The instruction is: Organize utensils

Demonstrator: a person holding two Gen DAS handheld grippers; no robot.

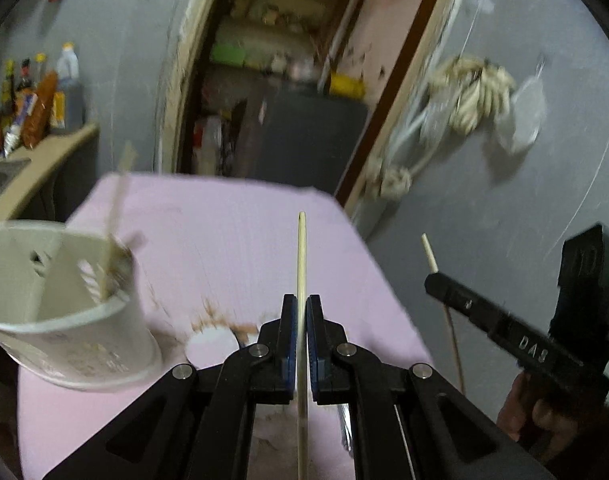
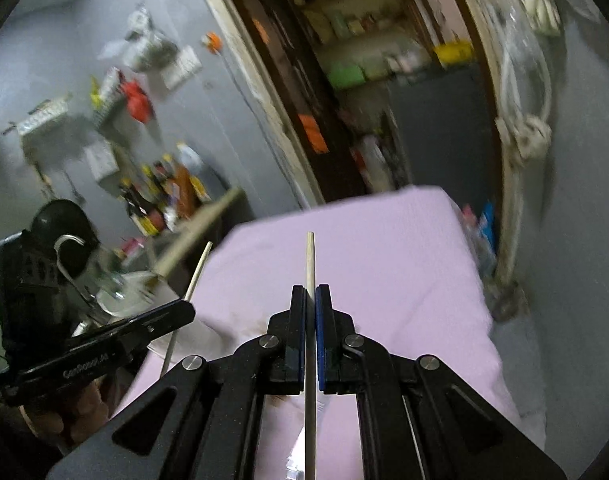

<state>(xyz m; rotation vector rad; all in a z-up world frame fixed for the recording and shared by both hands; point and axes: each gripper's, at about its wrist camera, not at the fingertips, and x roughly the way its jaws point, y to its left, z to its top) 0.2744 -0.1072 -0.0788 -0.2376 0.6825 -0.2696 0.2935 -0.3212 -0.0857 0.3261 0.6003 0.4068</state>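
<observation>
Blue-padded jaws of the left gripper [image 1: 302, 320] stand narrow and clamp a pale wooden chopstick [image 1: 302, 264] between them. Its long axis runs straight ahead along the fingers, with the tapered tip pointing away from the camera over the pink-covered desk [image 1: 232, 240] and the other end passing back under the gripper body.

To the left on the desk sits a white utensil holder [image 1: 64, 320], tilted in this view, with slots in its inner wall and a blurred wooden utensil [image 1: 114, 232] standing in it, leaning up and to the right. Brown crumbs [image 1: 216, 318] and a small white round lid [image 1: 211, 346] lie on the cloth just ahead of the left jaw.

At the right edge of the left wrist view the right gripper [image 1: 436, 276] appears, held by the person's hand [image 1: 544, 412], with a short length of another chopstick [image 1: 429, 252] sticking out beyond its tip and pointing upward.

In the right wrist view that gripper's jaws are likewise nearly closed on the second chopstick [image 2: 310, 264], which lies along the fingers with its tip pointing forward over the desk. The left gripper shows at the lower left there, its chopstick slanting up and to the right.

Sauce bottles [image 1: 32, 100] line a wooden shelf [image 1: 44, 160] against the grey wall.
</observation>
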